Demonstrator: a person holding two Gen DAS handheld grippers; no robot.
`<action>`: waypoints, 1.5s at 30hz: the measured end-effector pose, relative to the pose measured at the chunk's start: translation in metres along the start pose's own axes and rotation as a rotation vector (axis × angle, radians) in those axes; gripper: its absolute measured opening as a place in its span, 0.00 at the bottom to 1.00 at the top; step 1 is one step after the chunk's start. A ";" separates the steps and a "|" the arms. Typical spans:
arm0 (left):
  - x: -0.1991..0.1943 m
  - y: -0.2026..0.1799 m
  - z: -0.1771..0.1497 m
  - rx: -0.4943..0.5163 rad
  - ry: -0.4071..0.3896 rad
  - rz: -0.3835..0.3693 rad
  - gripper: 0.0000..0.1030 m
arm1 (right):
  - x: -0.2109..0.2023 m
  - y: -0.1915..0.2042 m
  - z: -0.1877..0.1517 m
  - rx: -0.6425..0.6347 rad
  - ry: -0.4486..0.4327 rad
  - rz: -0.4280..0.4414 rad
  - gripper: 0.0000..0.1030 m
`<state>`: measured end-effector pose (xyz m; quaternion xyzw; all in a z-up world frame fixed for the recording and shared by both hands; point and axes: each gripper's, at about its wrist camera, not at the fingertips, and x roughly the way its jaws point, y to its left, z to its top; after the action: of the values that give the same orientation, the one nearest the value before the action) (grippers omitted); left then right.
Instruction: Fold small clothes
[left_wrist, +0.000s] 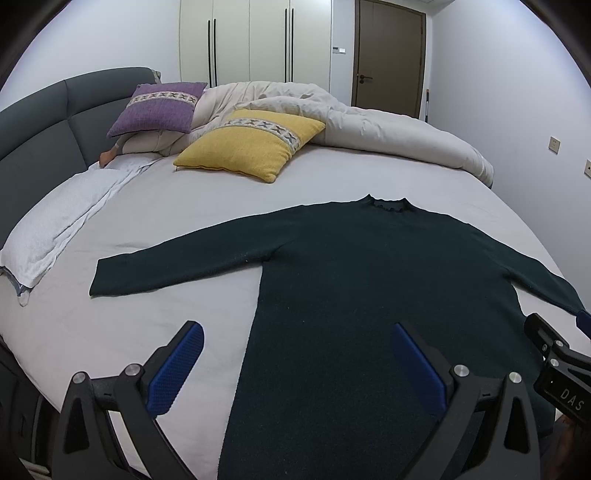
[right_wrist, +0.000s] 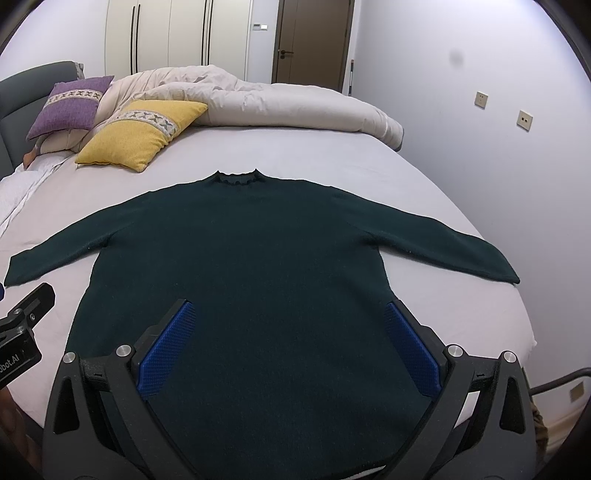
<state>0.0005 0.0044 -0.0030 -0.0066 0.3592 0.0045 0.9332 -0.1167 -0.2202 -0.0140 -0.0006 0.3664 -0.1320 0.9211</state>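
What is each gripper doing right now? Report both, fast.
Left gripper: open, holding nothing, above the dark green knit sweater.
Right gripper: open, holding nothing, above the same sweater.

You are in a home bedroom: a bed (left_wrist: 184, 206) with headboard (left_wrist: 40, 125) at left, pillows (left_wrist: 251, 144), duvet (left_wrist: 369, 125), wardrobe (left_wrist: 255, 40) and door (left_wrist: 388, 55) along the top.
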 end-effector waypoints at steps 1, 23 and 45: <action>0.000 0.000 0.000 0.001 0.000 0.000 1.00 | 0.000 0.000 0.000 0.000 0.001 0.000 1.00; 0.001 0.000 0.000 -0.002 0.003 -0.001 1.00 | 0.002 0.001 0.000 -0.003 0.003 -0.003 1.00; 0.001 0.000 0.000 -0.002 0.004 -0.002 1.00 | 0.003 0.004 0.000 -0.006 0.004 0.000 1.00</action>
<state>0.0017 0.0044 -0.0035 -0.0081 0.3612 0.0042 0.9324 -0.1139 -0.2171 -0.0164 -0.0030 0.3686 -0.1308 0.9203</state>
